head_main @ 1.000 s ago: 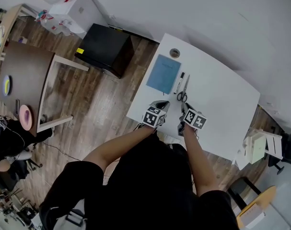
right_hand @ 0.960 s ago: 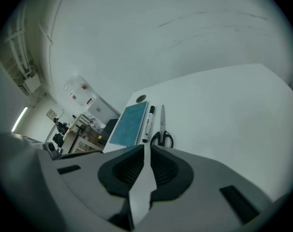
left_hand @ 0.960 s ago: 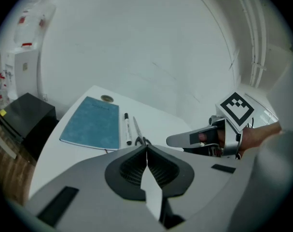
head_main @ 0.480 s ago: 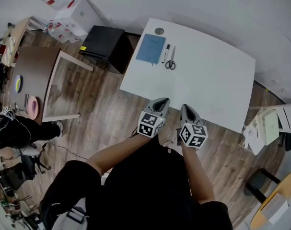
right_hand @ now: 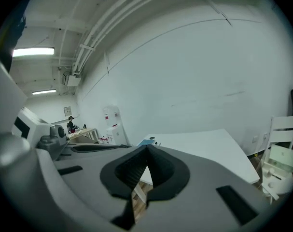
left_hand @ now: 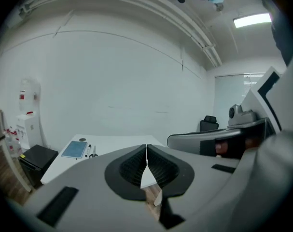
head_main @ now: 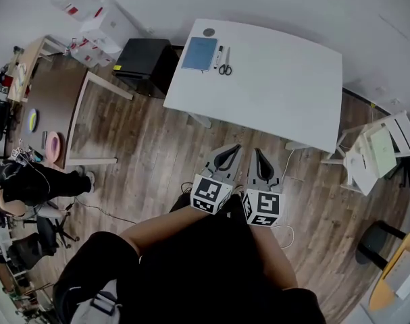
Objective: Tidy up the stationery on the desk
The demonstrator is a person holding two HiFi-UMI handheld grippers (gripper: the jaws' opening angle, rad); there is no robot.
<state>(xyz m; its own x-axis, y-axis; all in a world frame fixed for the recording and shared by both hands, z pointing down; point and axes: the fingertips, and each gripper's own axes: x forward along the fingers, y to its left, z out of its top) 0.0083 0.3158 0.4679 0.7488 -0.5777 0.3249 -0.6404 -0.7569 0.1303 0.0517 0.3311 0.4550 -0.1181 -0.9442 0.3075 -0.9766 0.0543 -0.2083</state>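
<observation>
At the far left end of the white desk (head_main: pixel 272 79) lie a blue notebook (head_main: pixel 199 52), a marker pen (head_main: pixel 217 57), black-handled scissors (head_main: pixel 225 65) and a small round object (head_main: pixel 209 32). The left gripper view shows the notebook (left_hand: pixel 75 149) and scissors (left_hand: pixel 92 153) small and far off. My left gripper (head_main: pixel 232 147) and right gripper (head_main: pixel 257 151) hang side by side over the wooden floor, well short of the desk's near edge. Both are shut and hold nothing.
A black cabinet (head_main: pixel 145 58) stands left of the desk, with white boxes (head_main: pixel 103 25) behind it. A brown table (head_main: pixel 49 106) lies further left. A white chair (head_main: pixel 377 150) with papers stands right of the desk. A person (head_main: pixel 22 187) sits at far left.
The view has drawn back from the desk. Both grippers, which were over the desk's near edge, now hang over the floor, clear of it. Both stay shut.
</observation>
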